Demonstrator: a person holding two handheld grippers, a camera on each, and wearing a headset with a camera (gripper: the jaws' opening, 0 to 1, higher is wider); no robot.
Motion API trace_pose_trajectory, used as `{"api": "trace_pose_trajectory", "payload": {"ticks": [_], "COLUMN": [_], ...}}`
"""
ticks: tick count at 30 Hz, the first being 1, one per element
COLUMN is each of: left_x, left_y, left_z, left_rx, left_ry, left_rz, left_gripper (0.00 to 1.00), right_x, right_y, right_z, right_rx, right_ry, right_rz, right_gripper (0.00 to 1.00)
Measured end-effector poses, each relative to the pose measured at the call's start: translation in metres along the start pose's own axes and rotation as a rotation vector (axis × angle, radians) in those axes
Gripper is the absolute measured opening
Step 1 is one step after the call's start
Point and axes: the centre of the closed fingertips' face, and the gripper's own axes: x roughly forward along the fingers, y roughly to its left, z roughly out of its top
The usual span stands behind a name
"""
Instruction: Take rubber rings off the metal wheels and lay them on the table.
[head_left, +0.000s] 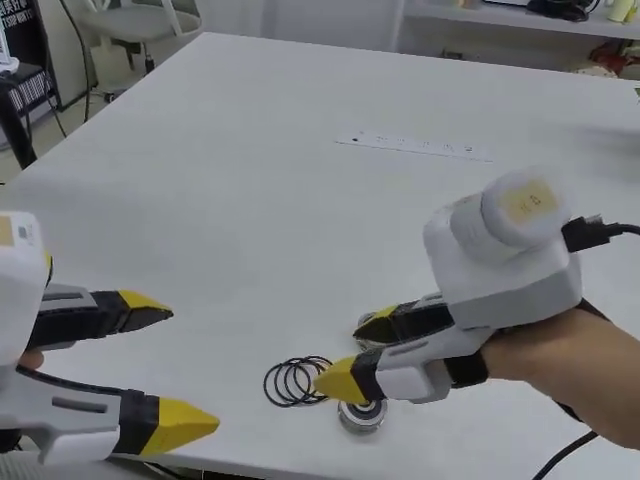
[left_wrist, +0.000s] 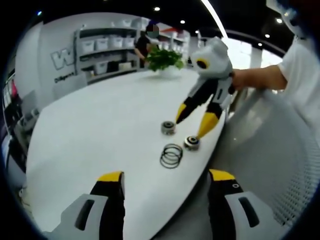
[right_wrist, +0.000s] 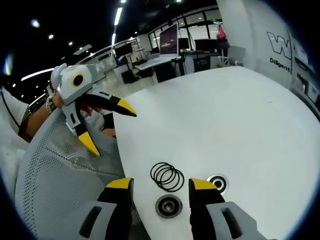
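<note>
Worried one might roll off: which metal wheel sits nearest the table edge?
The wheel right beside the black rubber rings, at the near edge; the other wheel lies farther in on the table.

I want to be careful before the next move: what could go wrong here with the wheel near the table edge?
The metal wheel between the jaws of the open right gripper sits close to the table edge; a sideways push could knock it off. The loose rubber rings lie right beside that wheel, so a closing jaw might catch or scatter them.
</note>
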Motion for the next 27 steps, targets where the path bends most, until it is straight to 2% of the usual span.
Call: {"api": "trace_pose_trajectory", "payload": {"ticks": [5,14,17,20,23,26,27], "left_x": [0.001,0.001,0.001,0.001,0.0,0.0,0.0], "left_y": [-0.002,-0.003,-0.004,-0.009,-0.008,-0.008,-0.007], "left_z": [0.0,0.003,0.007,0.014,0.019,0.021,0.021], "left_rx": [0.007,0.0,-0.003,-0.047,-0.056,-0.068,-0.073], "left_ry": [0.002,-0.02,-0.041,-0.078,-0.102,-0.115,-0.118], "left_rz": [-0.014,-0.026,-0.032,-0.06,-0.056,-0.053,-0.049], "left_gripper": [0.69,0.73,0.74,0.79,0.87,0.89,0.9], "right_x": [-0.021,-0.061,-0.072,-0.083,-0.09,-0.094,-0.096], "right_y": [0.0,-0.006,-0.009,-0.015,-0.018,-0.022,-0.025], "right_z": [0.004,0.001,-0.005,-0.013,-0.02,-0.031,-0.034], "right_rx": [-0.021,-0.043,-0.023,0.007,0.045,0.087,0.108], "right_ry": [-0.046,-0.144,-0.167,-0.201,-0.237,-0.25,-0.269], "right_rz": [-0.002,-0.045,-0.063,-0.088,-0.102,-0.122,-0.139], "right_gripper": [0.49,0.68,0.75,0.81,0.86,0.89,0.91]}}
